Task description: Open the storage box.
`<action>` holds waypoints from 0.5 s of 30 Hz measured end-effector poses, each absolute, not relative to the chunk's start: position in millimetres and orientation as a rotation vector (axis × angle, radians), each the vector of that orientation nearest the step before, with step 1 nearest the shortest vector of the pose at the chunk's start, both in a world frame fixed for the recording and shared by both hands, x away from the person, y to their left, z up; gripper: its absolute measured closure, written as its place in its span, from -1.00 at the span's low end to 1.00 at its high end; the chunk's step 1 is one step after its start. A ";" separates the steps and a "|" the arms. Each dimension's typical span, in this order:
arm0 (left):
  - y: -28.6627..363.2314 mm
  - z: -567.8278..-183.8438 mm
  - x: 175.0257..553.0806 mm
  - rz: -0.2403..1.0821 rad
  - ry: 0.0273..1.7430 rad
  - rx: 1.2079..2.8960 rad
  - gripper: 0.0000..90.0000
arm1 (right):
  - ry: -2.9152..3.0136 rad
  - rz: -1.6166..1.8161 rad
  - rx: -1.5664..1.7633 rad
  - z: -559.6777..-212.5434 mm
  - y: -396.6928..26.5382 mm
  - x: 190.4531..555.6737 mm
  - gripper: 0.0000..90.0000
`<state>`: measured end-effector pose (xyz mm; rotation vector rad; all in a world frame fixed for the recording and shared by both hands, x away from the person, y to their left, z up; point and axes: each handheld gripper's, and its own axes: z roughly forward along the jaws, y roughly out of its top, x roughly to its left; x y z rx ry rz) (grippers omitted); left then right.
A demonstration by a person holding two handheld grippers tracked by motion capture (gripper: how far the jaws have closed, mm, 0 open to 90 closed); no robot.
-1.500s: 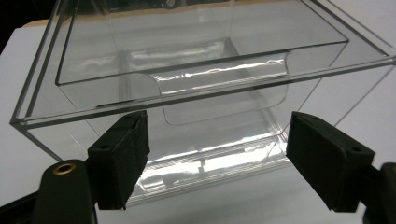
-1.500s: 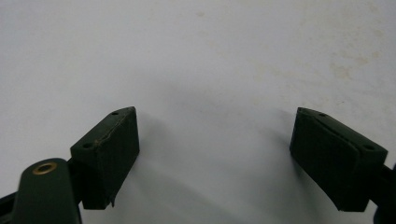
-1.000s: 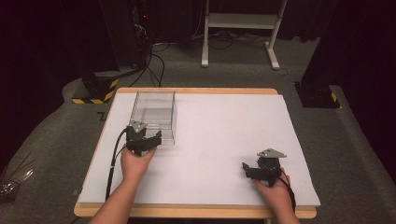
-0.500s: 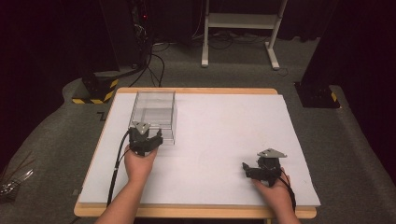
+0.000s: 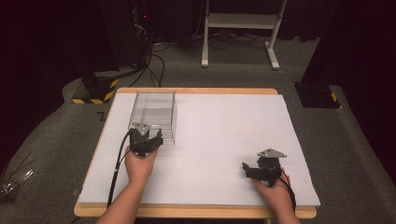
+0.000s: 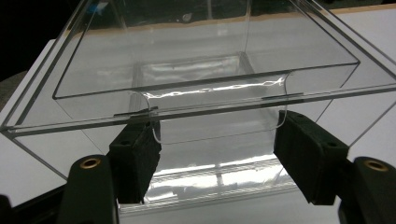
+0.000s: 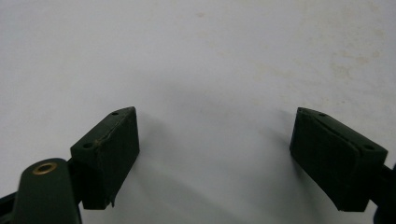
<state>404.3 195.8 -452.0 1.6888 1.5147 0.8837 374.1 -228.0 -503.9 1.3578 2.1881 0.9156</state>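
Note:
A clear plastic box (image 5: 154,114), open at the top, stands on the left part of the white table (image 5: 224,130). My left gripper (image 5: 150,134) is at the box's near wall, jaws spread wide. In the left gripper view the box (image 6: 205,60) looms close, and the left gripper (image 6: 219,161) is open with its pads level with the near wall's lower part; whether they touch it is unclear. My right gripper (image 5: 246,169) rests low over the table at the front right, pointing left. It is open (image 7: 215,154) with bare tabletop between its jaws.
A white stand (image 5: 238,28) and dark equipment with cables (image 5: 140,42) sit on the floor beyond the table's far edge. A black and yellow block (image 5: 95,91) lies off the far left corner.
The left hand and forearm have shifted slightly at the box's near wall. The right gripper has not moved.

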 end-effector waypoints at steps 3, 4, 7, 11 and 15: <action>196.1 -451.7 403.5 0.884 1.512 1.694 -0.28 | 2.188 0.916 1.358 -503.9 -228.0 374.1 -0.66; 196.2 -451.6 403.2 0.885 1.511 1.695 -0.28 | 2.188 0.916 1.358 -503.9 -228.0 374.1 -0.66; 196.0 -452.1 400.9 0.884 1.510 1.691 -0.28 | 2.189 0.915 1.355 -503.9 -228.0 374.2 -0.66; 195.3 -452.0 398.3 0.889 1.513 1.691 -0.28 | 2.189 0.914 1.353 -504.0 -227.9 374.3 -0.66; 195.2 -452.1 395.6 0.884 1.513 1.687 -0.28 | 2.189 0.914 1.352 -504.0 -227.9 374.3 -0.66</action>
